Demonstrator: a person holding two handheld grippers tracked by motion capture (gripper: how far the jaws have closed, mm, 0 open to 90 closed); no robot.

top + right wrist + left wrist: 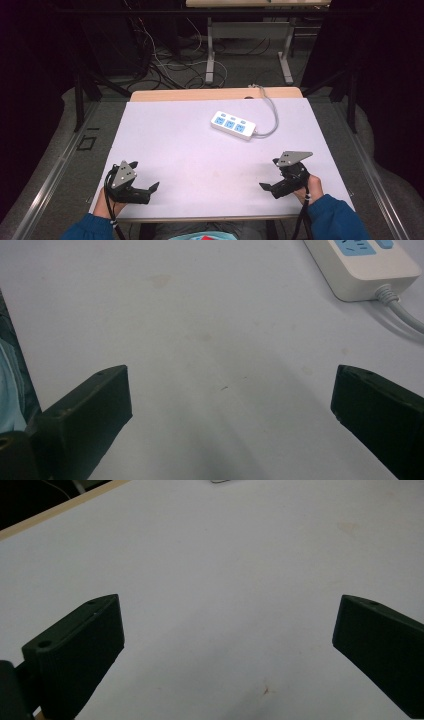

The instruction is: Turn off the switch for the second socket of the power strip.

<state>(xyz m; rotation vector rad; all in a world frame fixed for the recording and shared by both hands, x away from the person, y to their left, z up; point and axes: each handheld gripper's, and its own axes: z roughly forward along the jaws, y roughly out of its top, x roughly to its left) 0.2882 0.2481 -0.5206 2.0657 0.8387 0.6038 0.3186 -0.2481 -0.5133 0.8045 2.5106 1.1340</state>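
Both grippers sit at the near edge of the table (165,125), nothing in either. Left gripper (145,187) rests near-left, jaws spread wide over bare white surface; in the left gripper view its jaws frame empty tabletop. Right gripper (270,187) is near-right, jaws likewise released and apart, angled inward. Neither touches anything. The thing to go for looks like the power strip (233,125), lying flat toward the far right of the table, well apart from both grippers, closer to the right one. It shows at the top right of the right gripper view (362,262), cord end nearest. Its cord (272,112) loops off the right end and runs back to the far edge. Likely step: reach out with the right gripper. Best approach: come in low, keep jaws fully apart, square them across the strip's narrow width, not its length. Avoid snagging the cord. Close only once both pads flank the body; a skewed grab would probably pivot the strip on the smooth surface.
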